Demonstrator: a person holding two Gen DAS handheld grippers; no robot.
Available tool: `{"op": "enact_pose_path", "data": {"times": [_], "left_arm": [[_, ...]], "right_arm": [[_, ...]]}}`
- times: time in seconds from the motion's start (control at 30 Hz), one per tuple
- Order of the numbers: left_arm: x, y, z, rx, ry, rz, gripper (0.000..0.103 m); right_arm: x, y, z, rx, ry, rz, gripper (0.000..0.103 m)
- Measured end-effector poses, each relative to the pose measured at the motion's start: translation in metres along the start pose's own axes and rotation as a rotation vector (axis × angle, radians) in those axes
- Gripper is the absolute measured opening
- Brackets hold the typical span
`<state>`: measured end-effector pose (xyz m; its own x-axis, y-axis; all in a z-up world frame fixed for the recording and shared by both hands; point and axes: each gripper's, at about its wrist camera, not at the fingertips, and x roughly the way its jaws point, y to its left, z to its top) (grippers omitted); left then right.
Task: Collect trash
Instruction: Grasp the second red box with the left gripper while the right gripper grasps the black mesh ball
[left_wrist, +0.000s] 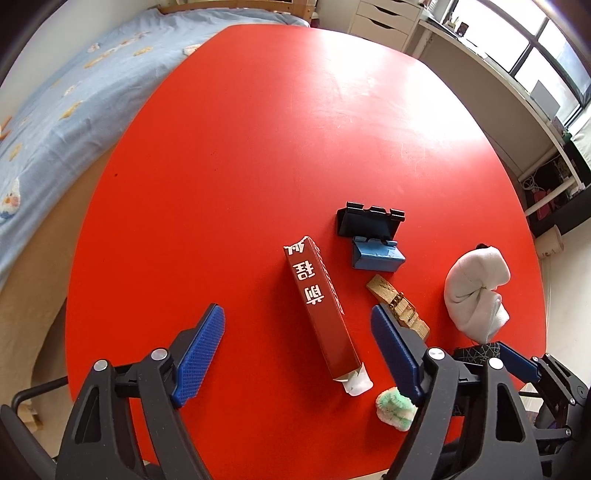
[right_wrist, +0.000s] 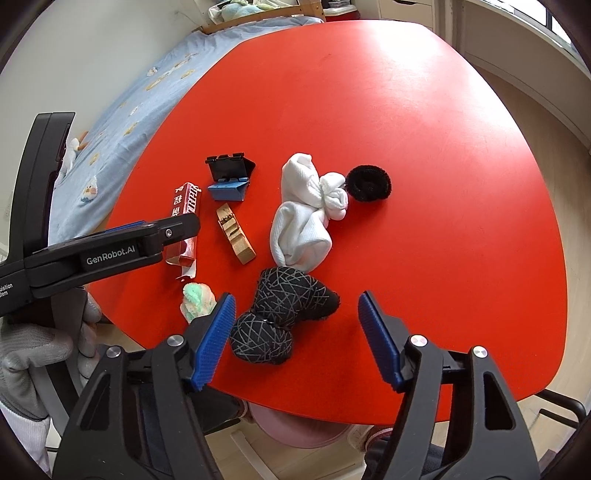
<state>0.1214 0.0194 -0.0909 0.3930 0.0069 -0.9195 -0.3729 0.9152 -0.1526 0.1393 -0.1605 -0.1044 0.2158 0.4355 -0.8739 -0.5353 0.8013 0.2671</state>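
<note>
A long red carton (left_wrist: 319, 306) with torn ends lies flat on the red table (left_wrist: 258, 129), between the fingers of my left gripper (left_wrist: 301, 350), which is open and touches nothing. Beside its right finger sits a crumpled green-and-white tissue (left_wrist: 393, 408). In the right wrist view the carton (right_wrist: 184, 206) and tissue (right_wrist: 197, 297) lie at the left. My right gripper (right_wrist: 297, 339) stands open over a black patterned sock bundle (right_wrist: 284, 310), whose lower ball lies close to the left pad (right_wrist: 218, 339).
On the table are a wooden clothespin (right_wrist: 236, 236), an open black-and-blue small box (right_wrist: 229, 177), a white sock bundle (right_wrist: 306, 214) and a black scrunchie (right_wrist: 369, 182). A bed with a blue cover (left_wrist: 55, 92) borders the table's left. A gloved hand (right_wrist: 33, 354) holds the left gripper.
</note>
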Motion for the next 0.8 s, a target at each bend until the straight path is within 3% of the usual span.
{"op": "enact_pose_path", "data": {"times": [0.03,0.2,0.23,0.3,0.8], "left_arm": [[-0.001,-0.002,-0.001,0.013,-0.002,0.003,0.065],[-0.005,-0.006,-0.004,0.037,-0.006,-0.031,0.019],[-0.006,-0.006,-0.006,0.042,-0.006,-0.040,0.016],[-0.007,-0.007,-0.009,0.056,-0.012,-0.056,0.015],[-0.032,0.000,-0.025,0.130,-0.073,-0.064,0.015]], "right_arm": [[0.000,0.001,0.000,-0.004,0.000,0.010,0.057],[-0.003,0.006,-0.001,-0.022,-0.010,0.031,0.039],[-0.004,0.007,-0.001,-0.026,-0.013,0.033,0.036],[-0.006,0.009,-0.001,-0.034,-0.021,0.029,0.026],[-0.034,0.009,-0.007,-0.075,-0.075,0.022,0.024]]}}
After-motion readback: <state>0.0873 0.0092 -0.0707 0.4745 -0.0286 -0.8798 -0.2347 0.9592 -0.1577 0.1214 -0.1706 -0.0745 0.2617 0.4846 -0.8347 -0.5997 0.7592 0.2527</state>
